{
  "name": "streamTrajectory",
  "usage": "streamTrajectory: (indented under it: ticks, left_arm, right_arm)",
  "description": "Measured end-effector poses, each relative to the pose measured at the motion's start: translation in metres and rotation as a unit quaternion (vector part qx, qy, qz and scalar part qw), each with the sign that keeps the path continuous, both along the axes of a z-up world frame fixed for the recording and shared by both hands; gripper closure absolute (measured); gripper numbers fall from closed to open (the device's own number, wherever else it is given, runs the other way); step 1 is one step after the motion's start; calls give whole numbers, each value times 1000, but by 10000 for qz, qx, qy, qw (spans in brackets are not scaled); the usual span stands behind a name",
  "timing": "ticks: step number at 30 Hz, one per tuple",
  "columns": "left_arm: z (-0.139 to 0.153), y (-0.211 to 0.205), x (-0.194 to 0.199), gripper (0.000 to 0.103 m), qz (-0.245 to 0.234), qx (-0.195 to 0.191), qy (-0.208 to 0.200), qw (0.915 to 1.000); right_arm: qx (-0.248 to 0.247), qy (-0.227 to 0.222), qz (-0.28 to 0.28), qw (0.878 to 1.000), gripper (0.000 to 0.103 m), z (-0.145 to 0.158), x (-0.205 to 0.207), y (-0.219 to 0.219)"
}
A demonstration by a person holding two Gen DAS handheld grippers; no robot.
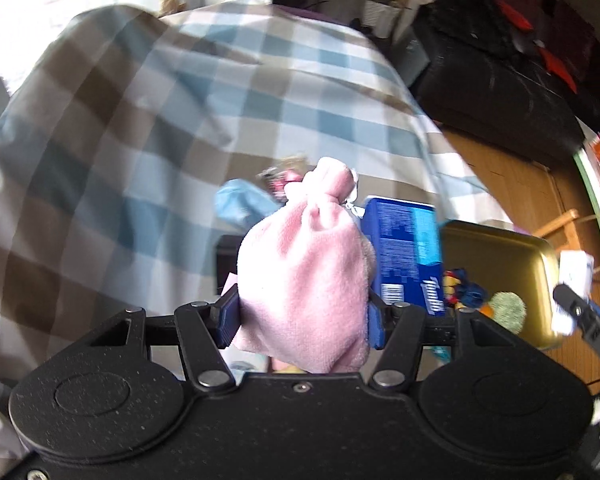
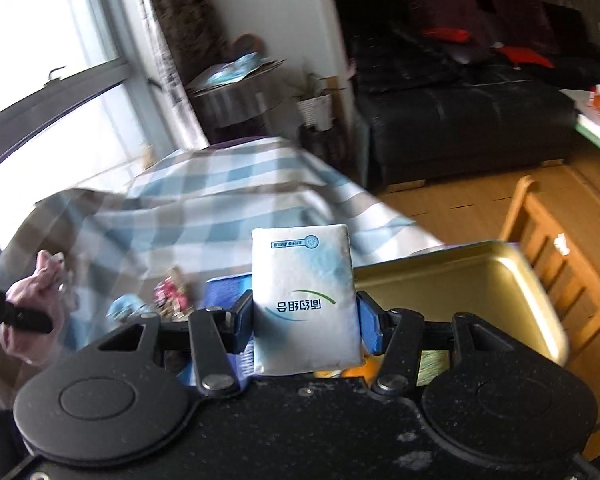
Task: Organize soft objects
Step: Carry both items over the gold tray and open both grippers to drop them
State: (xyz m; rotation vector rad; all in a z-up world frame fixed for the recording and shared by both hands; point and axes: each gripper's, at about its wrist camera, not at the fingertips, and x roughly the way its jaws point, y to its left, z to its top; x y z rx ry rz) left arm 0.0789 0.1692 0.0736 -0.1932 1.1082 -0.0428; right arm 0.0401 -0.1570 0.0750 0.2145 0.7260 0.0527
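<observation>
My left gripper [image 1: 302,316] is shut on a pink plush pouch [image 1: 304,272] and holds it up above the checked cloth. The same pouch shows at the far left of the right wrist view [image 2: 36,292]. My right gripper [image 2: 306,326] is shut on a white tissue pack [image 2: 305,300] with blue and green print, held upright. A gold tray [image 1: 500,248] lies to the right and also shows in the right wrist view [image 2: 460,276]. It holds a small colourful toy [image 1: 462,286] and a green fuzzy ball [image 1: 508,310].
A blue tissue box [image 1: 404,248] stands beside the tray. A light blue cloth [image 1: 240,204] and small wrapped items [image 1: 280,180] lie on the blue-and-brown checked tablecloth [image 1: 180,120]. A wooden chair [image 2: 556,264], wood floor and a black sofa [image 2: 460,112] lie to the right.
</observation>
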Motion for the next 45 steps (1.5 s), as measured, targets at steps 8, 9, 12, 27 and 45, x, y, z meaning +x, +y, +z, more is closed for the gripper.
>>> streamTrajectory:
  ticks: [8,9,12,27,45]
  left_arm:
    - [11,-83,11,48,-880,-18,-157,9960]
    - [11,-93,11,48,-976,1,-161,9951]
    - [10,-119,17,48,-1207,14,-140,9926]
    - [-58,-206,24,47,-1915,76,580,9798]
    - [-64,-221,79,47,-1620,-129,496,9855]
  right_arm:
    - [-447,-40,-367,9983,51,2,13,-44]
    - [-457,-27,-400,9981,51,1,15,-49]
    - [-381,44,-516,9979,51,-3,21,-62]
    - [246,744,-1422,9867,51,-35,16,-113]
    - [269,875,-1494,9845,50,-39,21,-109]
